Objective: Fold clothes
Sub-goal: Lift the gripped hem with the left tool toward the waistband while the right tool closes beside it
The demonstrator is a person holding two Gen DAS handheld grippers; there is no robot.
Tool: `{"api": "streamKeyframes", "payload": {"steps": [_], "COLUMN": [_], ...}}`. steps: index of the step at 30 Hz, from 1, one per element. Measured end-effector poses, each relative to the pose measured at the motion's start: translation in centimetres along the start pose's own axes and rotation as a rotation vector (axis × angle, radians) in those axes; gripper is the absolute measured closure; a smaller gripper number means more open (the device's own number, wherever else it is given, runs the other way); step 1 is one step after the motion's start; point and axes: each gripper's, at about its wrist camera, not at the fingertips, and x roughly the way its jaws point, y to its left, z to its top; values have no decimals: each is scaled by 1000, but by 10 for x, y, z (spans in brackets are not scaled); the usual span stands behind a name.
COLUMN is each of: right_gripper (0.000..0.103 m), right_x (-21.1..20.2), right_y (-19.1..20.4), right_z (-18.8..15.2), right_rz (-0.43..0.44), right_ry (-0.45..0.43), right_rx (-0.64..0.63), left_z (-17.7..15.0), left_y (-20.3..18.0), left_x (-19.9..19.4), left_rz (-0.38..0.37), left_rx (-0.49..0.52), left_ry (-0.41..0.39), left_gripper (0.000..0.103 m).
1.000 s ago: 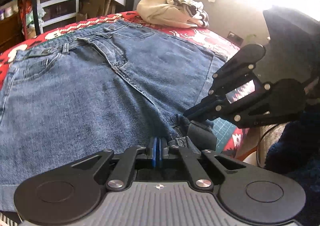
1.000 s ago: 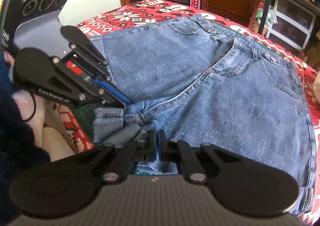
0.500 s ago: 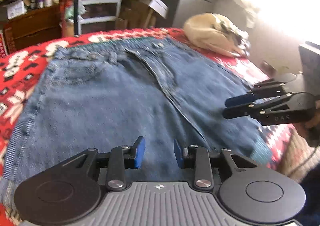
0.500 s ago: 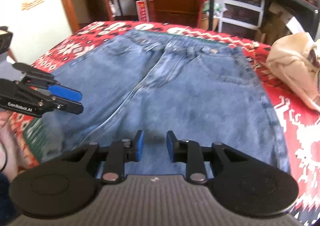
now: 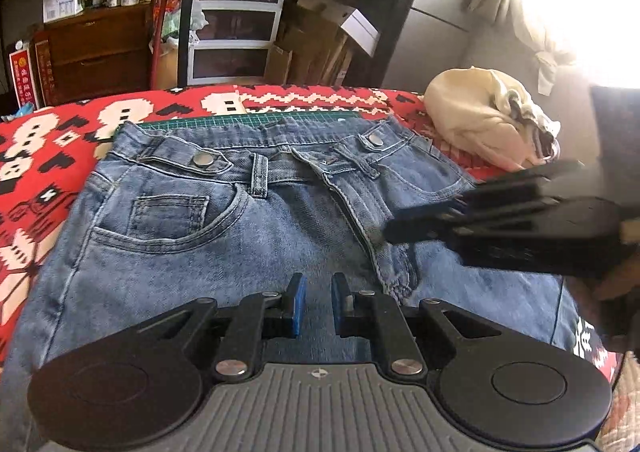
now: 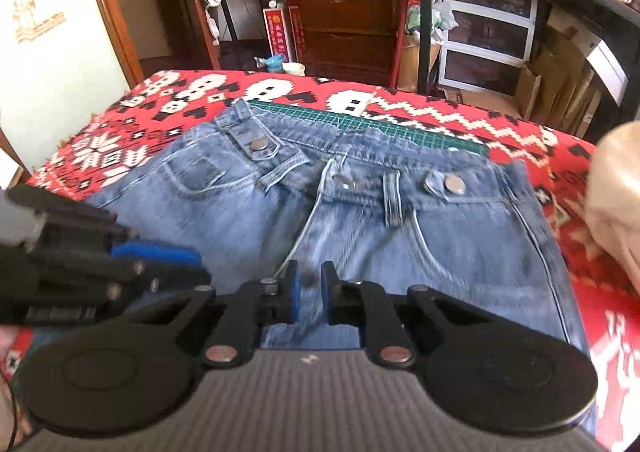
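Observation:
Blue jeans lie flat and front up on a red patterned blanket, with the waistband at the far side. My left gripper hovers open over the near middle of the denim, nothing between its blue pads. In the right wrist view the left gripper comes in from the left. My right gripper is open too, with a narrow empty gap, just below the fly seam. From the left wrist view the right gripper reaches in blurred from the right, over the fly.
A cream bundle of cloth lies on the blanket right of the jeans. A green cutting mat shows beyond the waistband. Past the bed stand a drawer unit, a wooden dresser, shelves and cardboard boxes.
A second ago both grippers were shut on jeans fabric at the near edge. They have let go, opened, and swung to face the waistband.

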Motion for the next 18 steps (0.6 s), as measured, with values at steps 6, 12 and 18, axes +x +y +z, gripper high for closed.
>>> {"api": "streamKeyframes", "payload": {"steps": [6, 12, 18], "right_gripper": [92, 91, 92], "right_x": [23, 30, 37], "right_y": [0, -9, -11], "right_z": [11, 17, 28], "right_rz": [18, 63, 71], "right_ry": [11, 9, 2], "right_rx": [1, 51, 59], "left_z": [-4, -5, 0], "left_y": [4, 3, -2], "left_x": [6, 9, 12], "left_rz": [-27, -75, -77], "left_rx": [-8, -28, -19], "left_ry": [6, 2, -5], "left_gripper": [89, 89, 89]}}
